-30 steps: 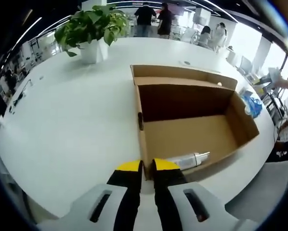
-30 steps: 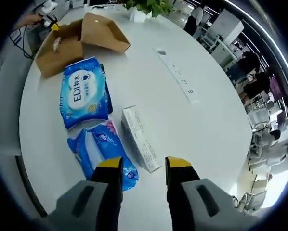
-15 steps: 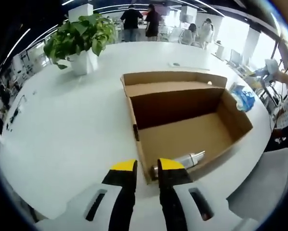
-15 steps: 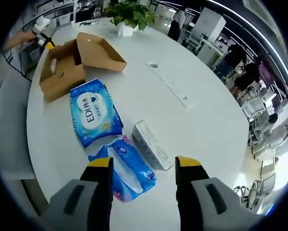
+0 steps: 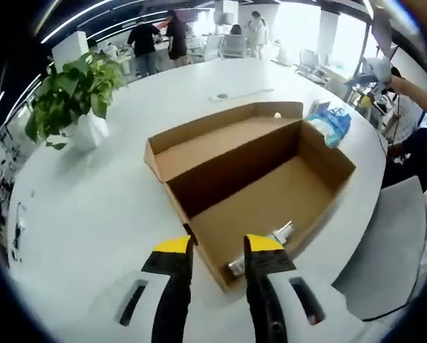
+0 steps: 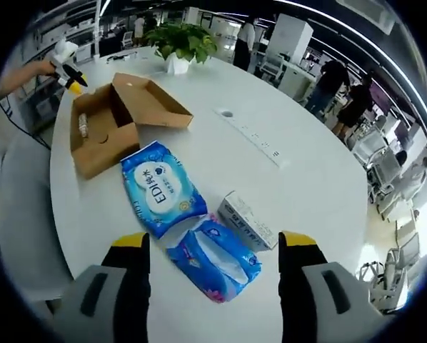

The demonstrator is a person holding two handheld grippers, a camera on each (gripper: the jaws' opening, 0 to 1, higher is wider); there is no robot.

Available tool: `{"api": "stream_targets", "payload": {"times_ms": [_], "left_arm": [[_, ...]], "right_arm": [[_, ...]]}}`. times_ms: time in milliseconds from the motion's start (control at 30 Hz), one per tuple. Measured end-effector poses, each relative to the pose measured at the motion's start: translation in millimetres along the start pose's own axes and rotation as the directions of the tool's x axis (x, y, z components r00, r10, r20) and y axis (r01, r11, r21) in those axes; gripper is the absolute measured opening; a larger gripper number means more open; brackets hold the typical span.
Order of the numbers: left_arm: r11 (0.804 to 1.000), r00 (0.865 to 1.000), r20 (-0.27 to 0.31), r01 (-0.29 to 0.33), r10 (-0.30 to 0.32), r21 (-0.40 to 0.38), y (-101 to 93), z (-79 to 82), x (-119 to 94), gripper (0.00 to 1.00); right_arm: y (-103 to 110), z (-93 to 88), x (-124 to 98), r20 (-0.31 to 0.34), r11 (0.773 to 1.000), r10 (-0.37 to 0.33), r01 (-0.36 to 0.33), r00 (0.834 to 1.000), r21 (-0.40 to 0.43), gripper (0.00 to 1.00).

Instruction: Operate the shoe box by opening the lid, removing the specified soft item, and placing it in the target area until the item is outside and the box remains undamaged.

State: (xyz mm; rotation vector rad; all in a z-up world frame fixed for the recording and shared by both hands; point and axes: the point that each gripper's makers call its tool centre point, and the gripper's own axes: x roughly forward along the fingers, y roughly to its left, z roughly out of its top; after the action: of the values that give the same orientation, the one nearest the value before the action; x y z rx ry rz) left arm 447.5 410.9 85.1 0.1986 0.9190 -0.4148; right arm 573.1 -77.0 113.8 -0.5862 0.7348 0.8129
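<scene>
The brown cardboard shoe box (image 5: 270,189) lies on the white table with its lid (image 5: 213,136) folded back. A silver bottle (image 5: 262,249) rests inside at the near wall. My left gripper (image 5: 219,246) hangs open just above the box's near corner, holding nothing. In the right gripper view the same box (image 6: 103,136) sits far left with the left gripper (image 6: 69,66) beyond it. A blue EDI wipes pack (image 6: 161,190) and a soft blue tissue pack (image 6: 215,257) lie on the table outside the box. My right gripper (image 6: 215,241) stands wide open above the tissue pack.
A small white carton (image 6: 246,220) lies beside the tissue pack. A power strip (image 6: 255,140) runs across the table. A potted plant (image 5: 72,96) stands at the far side. A grey chair (image 5: 385,250) is at the table's edge. People stand in the background.
My left gripper's jaws have spread apart and its view has swung around the box's corner. The right gripper has pulled back from the packs and opened wider.
</scene>
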Motion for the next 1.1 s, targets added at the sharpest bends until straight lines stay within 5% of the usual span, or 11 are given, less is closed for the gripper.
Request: {"api": "stream_targets", "payload": {"times_ms": [300,533,1100], "left_arm": [[0.986,0.995,-0.074,0.078,-0.067,0.15,-7.8,9.6,8.2,0.32],[0.953,0.982,-0.142,0.155,-0.121,0.261,-16.4,16.9,16.2,0.34],[0.865,0.935,-0.277,0.319,-0.221,0.387,-34.7,16.0,39.1,0.4]], "right_arm": [[20.4,3.4,-7.3,0.042,0.996,-0.025,0.021,0.999,0.085,0.85],[37.3,7.0,-12.0,0.075,0.989,-0.034,0.023,0.997,0.143,0.96],[84.6,2.4,-28.7,0.115,0.983,-0.019,-0.003,0.993,0.182,0.96]]}}
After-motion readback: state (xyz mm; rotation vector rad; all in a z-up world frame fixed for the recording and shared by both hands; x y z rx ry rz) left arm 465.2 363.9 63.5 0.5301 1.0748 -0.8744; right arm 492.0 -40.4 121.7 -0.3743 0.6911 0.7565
